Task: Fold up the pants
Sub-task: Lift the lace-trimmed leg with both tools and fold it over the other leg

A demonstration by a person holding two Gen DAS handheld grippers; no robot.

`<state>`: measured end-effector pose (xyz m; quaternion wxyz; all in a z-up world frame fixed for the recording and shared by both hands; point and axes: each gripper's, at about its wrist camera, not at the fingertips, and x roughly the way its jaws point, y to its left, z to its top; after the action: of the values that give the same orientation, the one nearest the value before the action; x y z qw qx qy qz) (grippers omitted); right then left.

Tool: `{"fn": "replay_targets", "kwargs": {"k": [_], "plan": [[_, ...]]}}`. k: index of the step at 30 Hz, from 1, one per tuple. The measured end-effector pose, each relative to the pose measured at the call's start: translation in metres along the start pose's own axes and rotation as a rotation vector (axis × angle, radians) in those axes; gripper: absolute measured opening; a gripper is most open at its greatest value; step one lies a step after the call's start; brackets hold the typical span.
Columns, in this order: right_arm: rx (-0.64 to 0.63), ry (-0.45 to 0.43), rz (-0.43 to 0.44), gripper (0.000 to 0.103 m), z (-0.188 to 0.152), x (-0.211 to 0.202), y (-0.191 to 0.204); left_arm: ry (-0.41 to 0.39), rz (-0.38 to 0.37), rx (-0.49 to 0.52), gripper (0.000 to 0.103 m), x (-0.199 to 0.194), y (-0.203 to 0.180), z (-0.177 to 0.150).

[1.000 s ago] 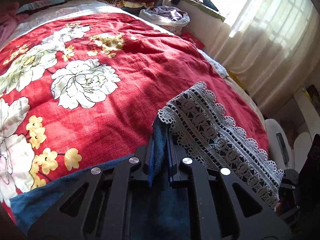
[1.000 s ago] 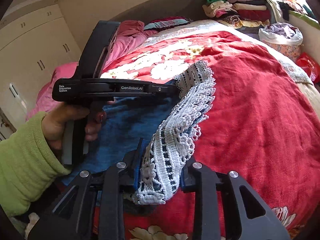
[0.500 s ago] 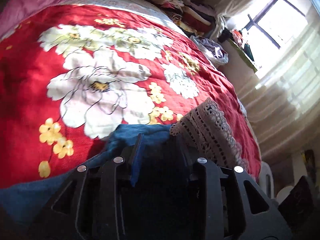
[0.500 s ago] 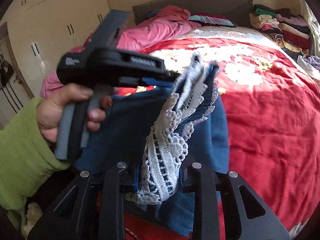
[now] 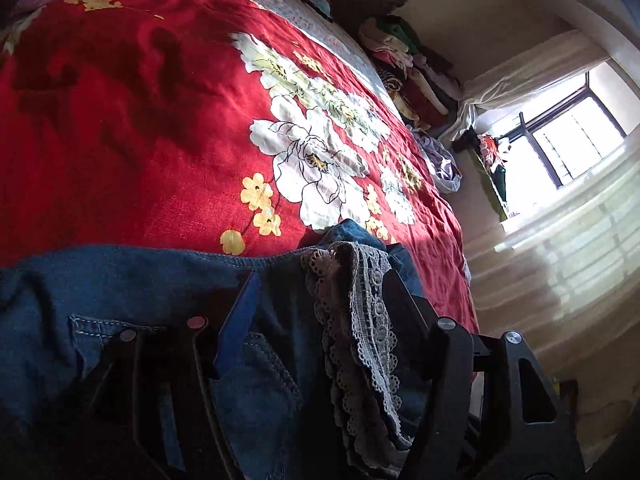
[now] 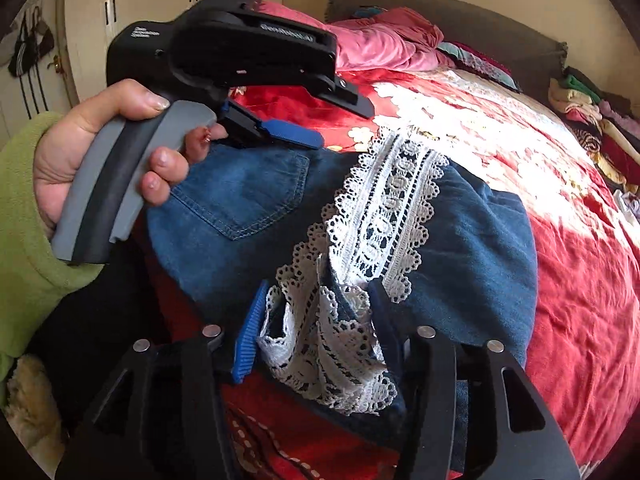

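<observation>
One bed (image 5: pixel 120 128) under a red floral cover carries my one pair of blue pants (image 6: pixel 472 240), folded over near its edge. My two tongs have just been opening: the left tongs (image 5: pixel 320 284) and right tongs (image 6: pixel 316 300) each loosely straddle the lace-trimmed hem. Only the right view shows my left hand (image 6: pixel 100 152).

red floral bedspread (image 5: pixel 140 152), pink quilt (image 6: pixel 380 46) by the headboard, folded clothes (image 5: pixel 416 76), curtained window (image 5: pixel 568 152).
</observation>
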<state>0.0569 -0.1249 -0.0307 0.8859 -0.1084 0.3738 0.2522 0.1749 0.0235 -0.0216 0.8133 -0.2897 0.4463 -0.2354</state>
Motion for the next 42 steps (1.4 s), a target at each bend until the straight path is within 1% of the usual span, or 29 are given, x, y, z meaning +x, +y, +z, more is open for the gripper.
{"fn": "replay_targets", "kwargs": {"k": [3,5,6,8,11,14,16,19,21,22,23,24,26,27,28,29,31,32,34,36,38,40,42], "plan": [[0.018,-0.007,0.001,0.050,-0.002,-0.011,-0.005,0.015,0.001,0.018,0.057,0.006,-0.005,-0.001],[0.028,-0.015,0.007,0.052,-0.006,-0.020,-0.008,0.032,0.023,0.031,0.058,0.013,-0.007,0.000],[0.026,-0.015,0.008,0.055,-0.009,-0.024,-0.008,0.040,0.032,0.035,0.058,0.017,-0.007,0.000],[0.026,-0.011,0.006,0.056,-0.014,-0.030,-0.007,0.055,0.051,0.042,0.059,0.024,-0.008,0.000],[0.033,0.003,0.026,0.056,-0.018,-0.032,-0.009,0.082,0.073,0.074,0.059,0.033,-0.011,0.002],[0.019,0.025,0.009,0.056,-0.023,-0.025,-0.008,0.105,0.109,0.115,0.058,0.043,-0.019,0.003],[0.020,0.022,0.008,0.056,-0.025,-0.025,-0.007,0.114,0.125,0.139,0.057,0.049,-0.024,0.004],[0.000,-0.005,0.020,0.056,-0.027,-0.032,-0.001,0.122,0.143,0.149,0.053,0.056,-0.027,0.007],[-0.032,-0.025,0.027,0.056,-0.028,-0.034,0.005,0.122,0.151,0.145,0.045,0.060,-0.026,0.010],[-0.045,-0.029,0.027,0.056,-0.028,-0.035,0.009,0.124,0.151,0.141,0.042,0.061,-0.026,0.012],[-0.057,-0.025,0.024,0.056,-0.027,-0.033,0.012,0.126,0.154,0.139,0.036,0.062,-0.025,0.012],[-0.069,-0.017,0.016,0.056,-0.028,-0.032,0.017,0.127,0.160,0.142,0.028,0.062,-0.025,0.012],[-0.088,0.019,0.003,0.055,-0.027,-0.022,0.021,0.124,0.175,0.157,0.024,0.063,-0.027,0.011],[-0.094,0.037,-0.002,0.051,-0.028,-0.018,0.022,0.122,0.180,0.164,0.022,0.062,-0.027,0.011],[-0.097,0.046,-0.010,0.043,-0.028,-0.015,0.023,0.119,0.182,0.171,0.022,0.062,-0.028,0.010],[-0.096,0.053,-0.012,0.039,-0.029,-0.011,0.021,0.116,0.182,0.174,0.019,0.061,-0.029,0.010],[-0.067,0.051,0.013,0.021,-0.029,-0.010,0.016,0.106,0.176,0.182,0.016,0.056,-0.031,0.010],[-0.034,0.048,0.049,0.016,-0.027,-0.013,0.012,0.101,0.169,0.184,0.014,0.054,-0.033,0.010],[-0.002,0.022,0.098,0.016,-0.023,-0.023,0.007,0.082,0.146,0.186,0.013,0.044,-0.037,0.012],[-0.010,-0.003,0.129,0.016,-0.020,-0.029,0.009,0.065,0.133,0.191,0.013,0.036,-0.039,0.014],[-0.016,0.008,0.146,0.016,-0.019,-0.025,0.013,0.057,0.142,0.190,0.013,0.034,-0.037,0.014],[-0.029,0.033,0.141,0.016,-0.020,-0.015,0.016,0.065,0.160,0.187,0.013,0.038,-0.031,0.013],[-0.040,0.056,0.136,0.019,-0.022,-0.006,0.017,0.074,0.175,0.188,0.014,0.045,-0.026,0.009]]}}
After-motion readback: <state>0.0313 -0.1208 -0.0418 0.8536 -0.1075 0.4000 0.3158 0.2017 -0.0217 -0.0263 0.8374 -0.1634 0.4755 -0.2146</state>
